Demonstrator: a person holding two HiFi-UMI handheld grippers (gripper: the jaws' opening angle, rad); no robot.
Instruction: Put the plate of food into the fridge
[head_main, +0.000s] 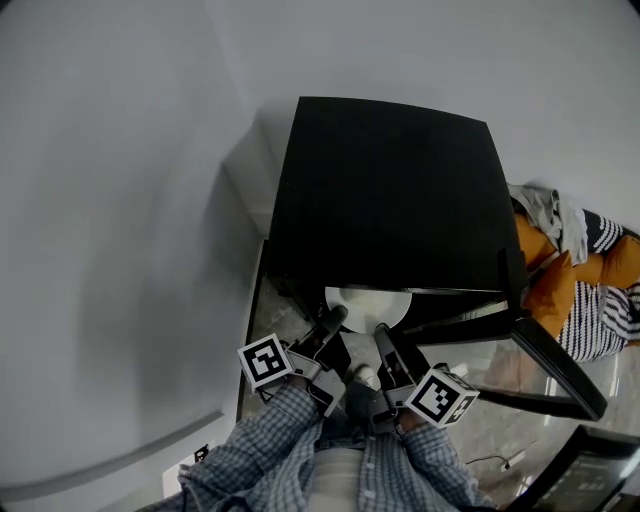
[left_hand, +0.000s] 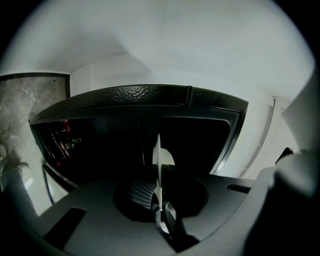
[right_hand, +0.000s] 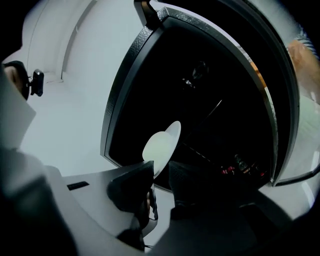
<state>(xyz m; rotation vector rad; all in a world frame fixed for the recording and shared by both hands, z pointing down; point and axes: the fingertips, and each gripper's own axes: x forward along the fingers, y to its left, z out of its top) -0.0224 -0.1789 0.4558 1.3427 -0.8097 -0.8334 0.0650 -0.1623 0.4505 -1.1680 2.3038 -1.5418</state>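
You hold the plate (head_main: 365, 303) by its near rim. Left tool (head_main: 330, 319) and right tool (head_main: 383, 338) are each clamped on its edge. The plate is round and lies flat, face up, far part under the top of the open fridge (head_main: 385, 190).

A white plate (head_main: 366, 302) lies half inside the open black fridge (head_main: 390, 190).

Far part of the plate (head_main: 366, 304) hidden beneath the fridge (head_main: 390, 190) top; any food on it cannot be made out. Fridge interior too dark to read; small shelf items (right_hand: 239, 166) unidentifiable.
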